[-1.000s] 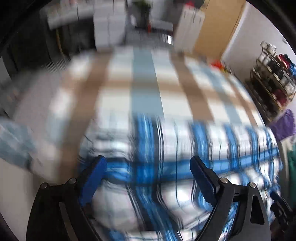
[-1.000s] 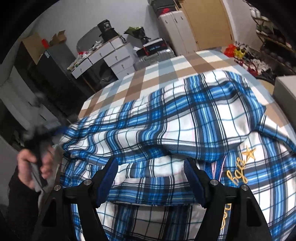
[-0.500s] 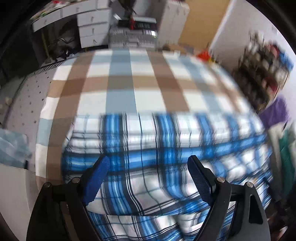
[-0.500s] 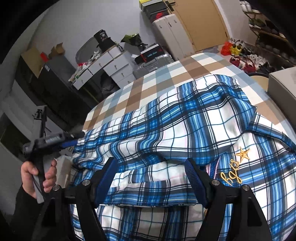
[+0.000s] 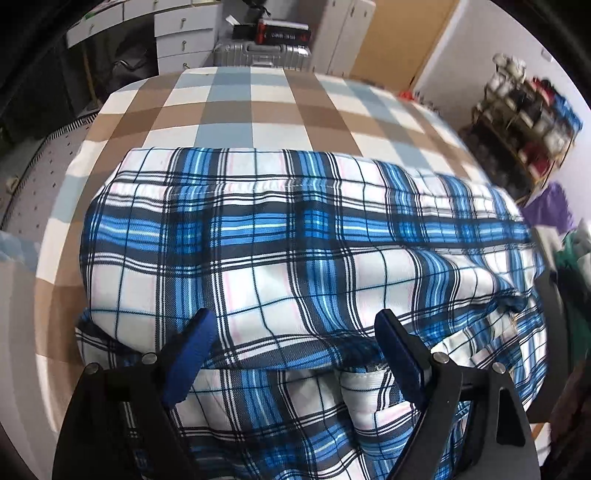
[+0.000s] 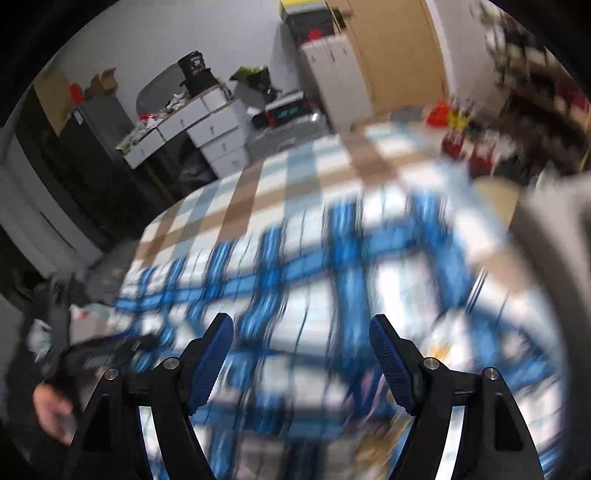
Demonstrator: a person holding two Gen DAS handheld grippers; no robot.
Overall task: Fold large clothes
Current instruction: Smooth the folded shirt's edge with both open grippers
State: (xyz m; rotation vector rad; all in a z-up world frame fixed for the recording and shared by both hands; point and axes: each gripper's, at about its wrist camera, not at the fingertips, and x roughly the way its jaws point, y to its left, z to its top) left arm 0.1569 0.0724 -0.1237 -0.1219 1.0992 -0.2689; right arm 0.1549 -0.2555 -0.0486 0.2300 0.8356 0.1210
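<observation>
The blue checked shirt (image 5: 295, 240) lies folded over, both grippers' fingers spread wide; only the right view shows a hand (image 6: 51, 410)

Very little here can be read. In the left wrist view a dark box (image 5: 283, 32) sits on top of a ribbed silver suitcase (image 5: 261, 54) beyond the far end of the checked table, and its red-and-black front carries a short line of pale characters — too small and soft to spell out. In the right wrist view a black hat-like object (image 6: 197, 72) stands on the white drawer unit (image 6: 216, 129) and bears a small white mark that looks like "30" — uncertain, given the size. The rest of that view is smeared by blur, and no lettering on the blue plaid garment (image 5: 295, 258) can be made out.
</observation>
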